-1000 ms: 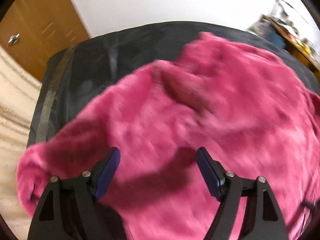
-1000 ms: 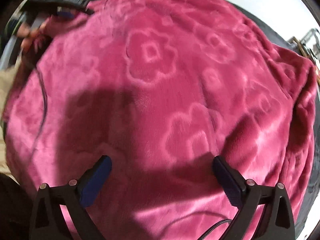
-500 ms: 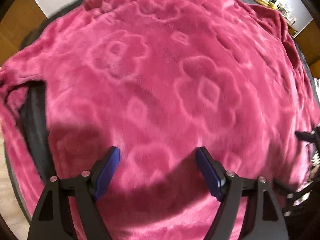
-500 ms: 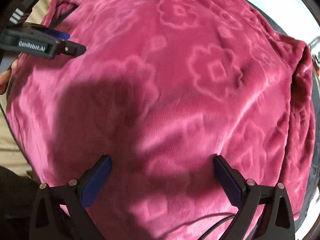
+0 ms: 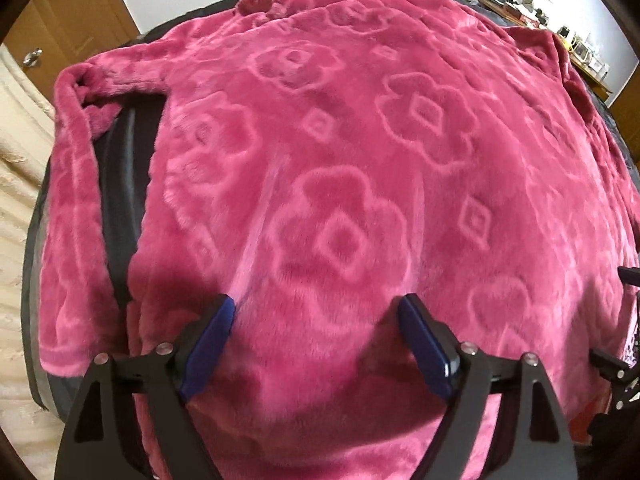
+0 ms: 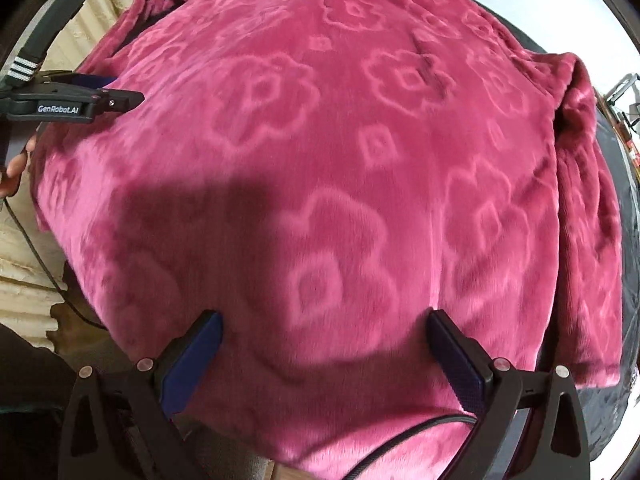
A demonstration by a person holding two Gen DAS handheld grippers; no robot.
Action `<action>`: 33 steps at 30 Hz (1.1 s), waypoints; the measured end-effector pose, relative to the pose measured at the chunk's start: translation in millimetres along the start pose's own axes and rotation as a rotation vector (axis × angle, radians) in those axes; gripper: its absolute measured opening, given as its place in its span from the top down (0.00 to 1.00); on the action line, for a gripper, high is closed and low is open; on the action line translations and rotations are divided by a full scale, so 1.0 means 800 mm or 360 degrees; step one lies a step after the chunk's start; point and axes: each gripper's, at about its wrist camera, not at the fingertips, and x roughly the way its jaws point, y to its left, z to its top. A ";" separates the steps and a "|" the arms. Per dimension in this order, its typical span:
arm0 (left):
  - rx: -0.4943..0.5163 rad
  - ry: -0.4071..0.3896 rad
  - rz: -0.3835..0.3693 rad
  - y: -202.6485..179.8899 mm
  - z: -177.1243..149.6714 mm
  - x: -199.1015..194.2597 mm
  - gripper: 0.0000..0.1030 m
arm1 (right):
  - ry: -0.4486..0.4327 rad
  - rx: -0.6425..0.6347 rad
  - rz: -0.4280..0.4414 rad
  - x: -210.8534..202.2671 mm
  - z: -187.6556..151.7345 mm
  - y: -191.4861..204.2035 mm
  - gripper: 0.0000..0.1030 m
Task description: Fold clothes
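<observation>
A pink fleece garment (image 5: 360,168) with embossed flower shapes lies spread flat over a dark table (image 5: 120,168). One sleeve (image 5: 68,200) lies along the table's left side in the left wrist view. My left gripper (image 5: 316,328) is open and empty, just above the garment's near part. My right gripper (image 6: 324,336) is open and empty over the garment (image 6: 340,160) near its front hem. The other sleeve (image 6: 588,240) lies folded along the right side. The left gripper also shows at the left edge of the right wrist view (image 6: 120,98).
A cream ribbed cover (image 5: 16,184) lies left of the table. A wooden door (image 5: 64,28) stands at the back left. A cluttered shelf (image 5: 560,28) is at the back right. A black cable (image 6: 400,444) runs under the right gripper.
The left gripper swung from the left edge of the table to face the whole spread garment. The right gripper drew back slightly toward the front hem. Both stayed open.
</observation>
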 end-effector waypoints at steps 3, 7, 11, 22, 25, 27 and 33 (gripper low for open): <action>-0.0023 -0.0025 0.0018 0.003 -0.010 -0.001 0.14 | -0.0022 0.0005 0.0005 -0.006 -0.015 0.001 0.00; -0.0064 -0.0062 0.0056 -0.001 -0.033 -0.007 0.13 | -0.0071 0.0001 0.0011 -0.013 -0.032 0.001 0.00; -0.0118 -0.0133 0.0095 -0.020 -0.075 -0.016 0.06 | -0.0133 -0.0001 0.0017 -0.019 -0.045 -0.004 0.00; -0.0215 -0.0042 0.0058 -0.010 -0.051 -0.022 0.02 | -0.0319 0.0522 0.0188 -0.064 -0.060 -0.102 0.01; -0.0213 -0.0090 -0.0003 -0.017 -0.027 -0.033 0.02 | -0.0414 0.0838 0.0193 -0.085 -0.087 -0.184 0.01; -0.0194 -0.0107 -0.0029 -0.026 -0.003 -0.036 0.02 | -0.0464 0.1035 0.0204 -0.091 -0.104 -0.241 0.04; -0.0086 -0.0100 -0.0158 -0.062 0.069 -0.038 0.02 | -0.0479 0.1463 0.0158 -0.092 -0.149 -0.375 0.12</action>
